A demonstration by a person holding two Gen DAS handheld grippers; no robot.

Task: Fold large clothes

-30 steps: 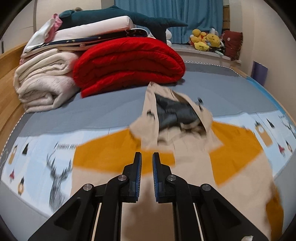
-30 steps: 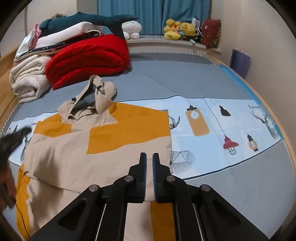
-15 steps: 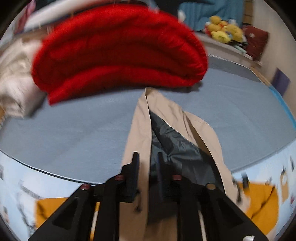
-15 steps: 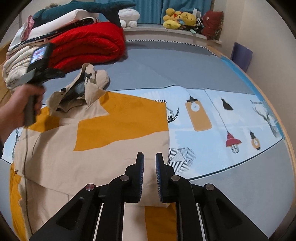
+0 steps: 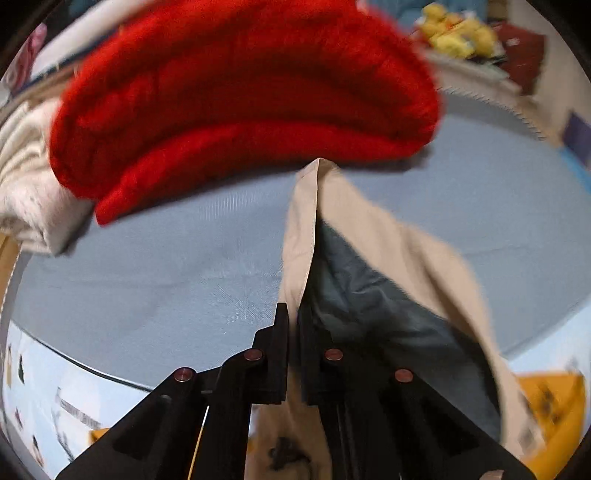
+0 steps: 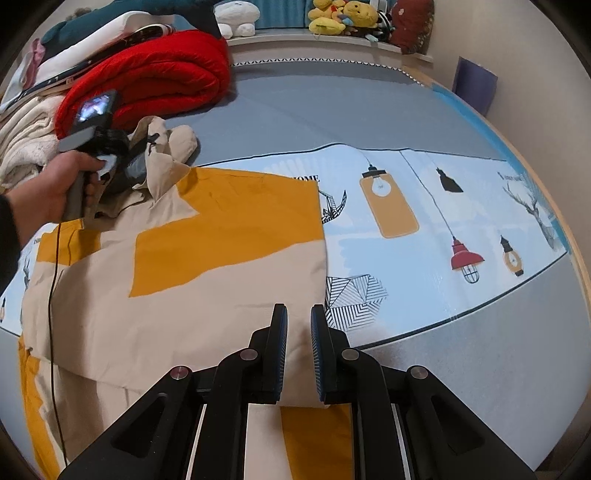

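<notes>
Left tool pinching hood edge, right tool idle over hem.
Left tool pressed together on jacket hood just in front of red blanket, likely to fold it inward; right tool slightly spread, holding nothing, above jacket's far end from blanket, on bed.

1. The jacket under my tongs: beige with mustard-yellow blocks; its hood shows a dark grey lining.
2. Folded blanket: solid red.
3. Bed sheet: pale blue, printed with yellow lamps, a red lantern and black line drawings, bordered by plain grey.
4. My tongs' fingers: black, with blue pads.
5. Plush toys: yellow.
</notes>
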